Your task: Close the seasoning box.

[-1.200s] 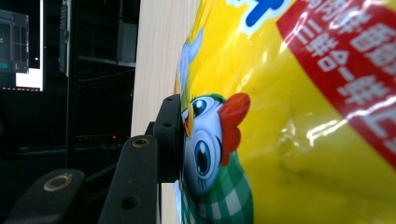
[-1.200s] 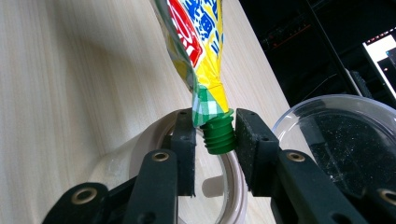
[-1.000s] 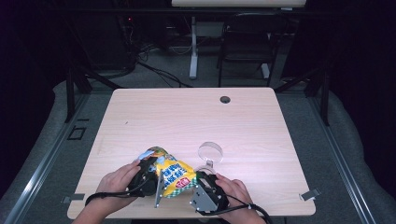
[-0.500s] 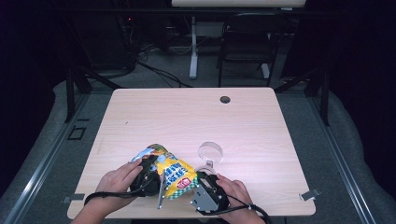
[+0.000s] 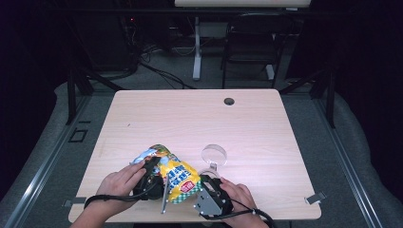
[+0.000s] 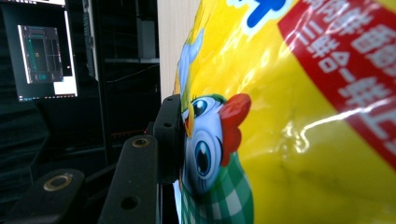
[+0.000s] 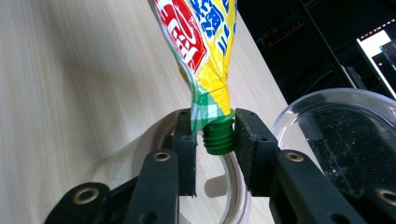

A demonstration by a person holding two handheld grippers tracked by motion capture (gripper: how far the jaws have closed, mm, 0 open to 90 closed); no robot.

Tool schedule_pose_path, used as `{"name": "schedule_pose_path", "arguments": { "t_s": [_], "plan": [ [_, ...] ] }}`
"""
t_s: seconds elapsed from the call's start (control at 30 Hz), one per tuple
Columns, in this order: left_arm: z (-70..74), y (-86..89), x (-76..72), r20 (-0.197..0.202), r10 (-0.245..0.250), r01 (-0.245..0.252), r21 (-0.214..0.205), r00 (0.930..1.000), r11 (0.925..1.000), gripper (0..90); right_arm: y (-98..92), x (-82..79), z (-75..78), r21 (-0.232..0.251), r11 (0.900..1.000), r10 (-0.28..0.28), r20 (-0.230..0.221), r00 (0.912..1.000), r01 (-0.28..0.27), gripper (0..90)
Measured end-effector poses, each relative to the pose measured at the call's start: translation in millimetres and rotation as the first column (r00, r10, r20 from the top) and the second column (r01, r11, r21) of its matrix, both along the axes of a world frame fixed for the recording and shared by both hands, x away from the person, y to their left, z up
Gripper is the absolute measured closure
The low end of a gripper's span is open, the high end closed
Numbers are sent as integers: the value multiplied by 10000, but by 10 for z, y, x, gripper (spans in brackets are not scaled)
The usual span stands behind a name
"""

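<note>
Yellow printed foil pouch (image 5: 176,173) with green threaded spout (image 7: 219,136) held over pale wooden counter (image 5: 199,118)
Left gripper (image 5: 148,176) fingers clamped on pouch body at 9 o'clock; right gripper (image 7: 215,140) fingers clamped on spout at 3 o'clock

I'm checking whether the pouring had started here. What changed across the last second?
Nothing visibly changed. The left gripper holds the body of the yellow printed plastic pouch, the right gripper has its jaws at the pouch's green threaded spout, and the clear round glass stands where it was on the light wooden table.
</note>
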State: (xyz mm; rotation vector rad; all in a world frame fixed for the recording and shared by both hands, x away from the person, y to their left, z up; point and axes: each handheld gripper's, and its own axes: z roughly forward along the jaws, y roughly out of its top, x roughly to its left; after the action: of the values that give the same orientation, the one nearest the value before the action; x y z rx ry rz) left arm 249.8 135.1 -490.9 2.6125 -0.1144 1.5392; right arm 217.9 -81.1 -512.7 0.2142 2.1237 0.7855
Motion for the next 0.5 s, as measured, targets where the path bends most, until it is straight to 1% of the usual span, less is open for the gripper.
{"name": "schedule_pose_path", "arguments": {
  "t_s": [0.03, 0.13, 0.23, 0.3, 0.37, 0.4, 0.43, 0.47, 0.5],
  "plan": [
    [1, -1, -2, -71, 28, -27, 56, 10000, 10000, 618, 0, -1, -2, 18, 10000, -4, 14, 10000, 4, 703],
    [7, -7, -6, -40, 30, -30, 150, 10000, 9999, 618, -2, -3, -8, 90, 10000, -22, 19, 10000, 22, 703],
    [4, -13, -12, 27, 45, -45, 180, 10000, 9998, 619, -4, -3, -14, 140, 9999, -29, -3, 10000, 29, 704],
    [9, -17, -14, 98, 10, -13, 357, 10000, 9994, 619, -3, -4, -18, 144, 9999, -40, -13, 10000, 41, 704],
    [18, -26, -21, 126, 0, -7, 524, 9999, 9986, 618, -3, -8, -17, 23, 10000, -61, -10, 10000, 61, 704],
    [18, -26, -21, 126, 0, -7, 524, 9999, 9986, 618, -3, -10, -18, 3, 10000, -81, 3, 10000, 81, 704],
    [20, -28, -25, 212, -41, 29, 581, 9998, 9983, 618, -4, -10, -18, 0, 10000, -73, -3, 10000, 73, 704],
    [24, -28, -26, 232, -49, 36, 593, 9997, 9982, 619, -2, -8, -29, 160, 9999, -33, -21, 10000, 34, 704],
    [23, -27, -27, 260, -56, 41, 561, 9996, 9984, 618, -4, -11, -19, 40, 10000, -55, -21, 10000, 55, 704]
  ]
}}
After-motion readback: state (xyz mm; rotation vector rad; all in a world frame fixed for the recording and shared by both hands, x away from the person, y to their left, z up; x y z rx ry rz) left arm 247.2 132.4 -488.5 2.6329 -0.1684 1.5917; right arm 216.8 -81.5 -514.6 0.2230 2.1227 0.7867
